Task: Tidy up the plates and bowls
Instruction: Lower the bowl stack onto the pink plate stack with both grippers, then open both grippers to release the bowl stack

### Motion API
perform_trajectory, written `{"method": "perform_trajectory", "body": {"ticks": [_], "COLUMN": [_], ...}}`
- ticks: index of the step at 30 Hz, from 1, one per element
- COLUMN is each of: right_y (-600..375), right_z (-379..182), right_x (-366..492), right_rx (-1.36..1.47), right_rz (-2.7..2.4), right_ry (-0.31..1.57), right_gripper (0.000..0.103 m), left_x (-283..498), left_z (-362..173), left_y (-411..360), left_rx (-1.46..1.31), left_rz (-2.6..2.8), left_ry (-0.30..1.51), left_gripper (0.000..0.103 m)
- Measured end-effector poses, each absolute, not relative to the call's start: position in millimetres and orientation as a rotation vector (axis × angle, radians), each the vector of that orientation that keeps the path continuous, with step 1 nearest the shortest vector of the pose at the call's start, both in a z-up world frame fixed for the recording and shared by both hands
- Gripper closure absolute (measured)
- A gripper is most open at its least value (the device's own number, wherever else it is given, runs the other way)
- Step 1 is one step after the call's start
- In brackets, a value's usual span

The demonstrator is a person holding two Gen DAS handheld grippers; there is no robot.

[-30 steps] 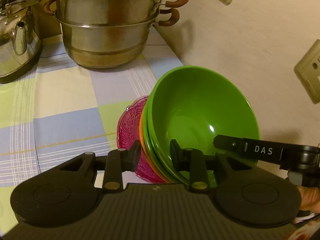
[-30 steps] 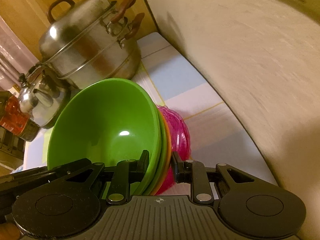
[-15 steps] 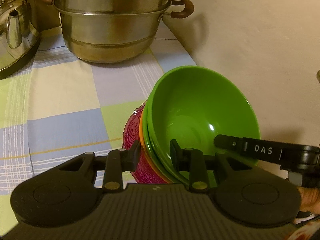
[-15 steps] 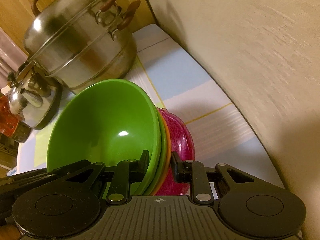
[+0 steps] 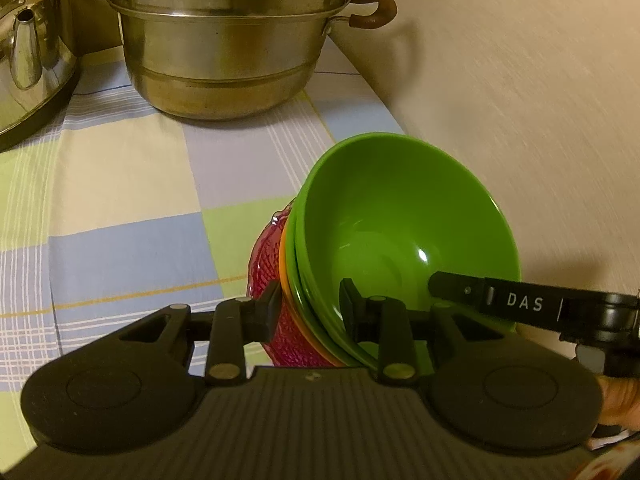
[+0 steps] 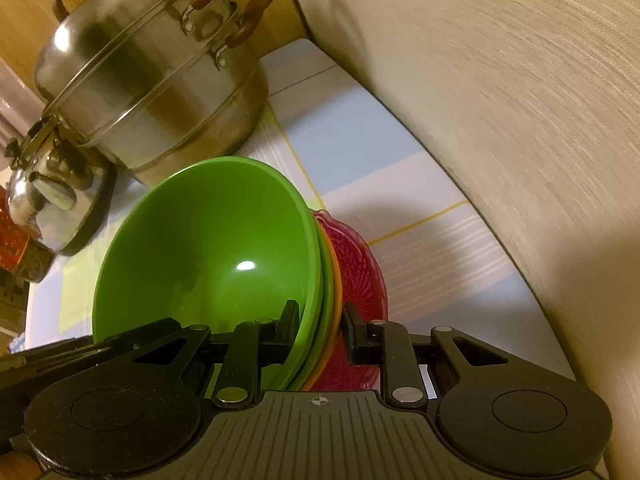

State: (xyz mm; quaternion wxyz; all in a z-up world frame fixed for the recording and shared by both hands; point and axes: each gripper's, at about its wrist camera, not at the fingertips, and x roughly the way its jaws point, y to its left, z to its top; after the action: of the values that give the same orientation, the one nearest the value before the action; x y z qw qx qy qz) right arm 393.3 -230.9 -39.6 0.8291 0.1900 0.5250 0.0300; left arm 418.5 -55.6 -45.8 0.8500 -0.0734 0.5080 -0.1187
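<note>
Nested stack of bowls (image 5: 400,232) carried between both grippers, shown tilted above the checked cloth of the tabletop (image 5: 120,200); the stack is made up of a green bowl innermost, a second green rim and an orange rim behind it, and a red patterned glass bowl (image 6: 356,280) outermost. The left gripper (image 5: 308,312) is seen clamped across the stack's rims at 6 o'clock in the left wrist view, one pad against the red glass and the other inside the green bowl; the right gripper (image 6: 320,332) is clamped likewise on the opposite edge, at 6 o'clock in its own view, so that the jaws of both are grasping the stack. A steel steamer pot (image 5: 224,40) stands at 12 o'clock and a kettle (image 5: 28,48) at 10 o'clock; the wall (image 5: 520,100) rises close by at 2 o'clock. Whether the lowest bowl already rests on the cloth cannot be told. The step in hand is judged to be the setting-down of the stack; it is best done with both grips kept equal and the stack levelled before contact, since the smooth nested bowls may slide apart when tilted; clearance from the pot and wall should be kept; the jaws are best released only once the base is fully borne by the tabletop.
</note>
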Motion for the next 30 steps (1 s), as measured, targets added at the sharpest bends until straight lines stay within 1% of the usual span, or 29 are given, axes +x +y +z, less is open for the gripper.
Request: {"method": "perform_trajectory", "body": {"ticks": [15, 18, 20, 23, 24, 26, 30], "right_y": [-230, -230, -230, -230, -230, -229, -231], "right_z": [-41, -39, -36, -32, -31, -29, -23], "right_x": [390, 388, 386, 384, 383, 382, 378], "right_rx": [0.394, 0.392, 0.389, 0.391, 0.39, 0.384, 0.384], "right_rz": [0.077, 0.081, 0.076, 0.073, 0.074, 0.074, 0.07], "right_ry": [1.097, 1.078, 1.059, 1.043, 1.04, 1.036, 1.02], "right_gripper": [0.079, 0.076, 0.068, 0.059, 0.058, 0.056, 0.054], "left_x": [416, 414, 412, 411, 410, 409, 406], "left_z": [-45, -45, -42, -39, -37, -34, -27], "left_y": [-53, -53, -54, -55, -54, -54, -51], "left_rx": [-0.161, -0.152, -0.139, -0.131, -0.127, -0.126, -0.122], "left_rz": [-0.252, -0.252, -0.246, -0.238, -0.234, -0.227, -0.224], "left_ry": [1.052, 1.035, 1.017, 1.008, 1.001, 0.989, 0.972], "left_gripper": [0.075, 0.075, 0.075, 0.074, 0.073, 0.066, 0.06]}}
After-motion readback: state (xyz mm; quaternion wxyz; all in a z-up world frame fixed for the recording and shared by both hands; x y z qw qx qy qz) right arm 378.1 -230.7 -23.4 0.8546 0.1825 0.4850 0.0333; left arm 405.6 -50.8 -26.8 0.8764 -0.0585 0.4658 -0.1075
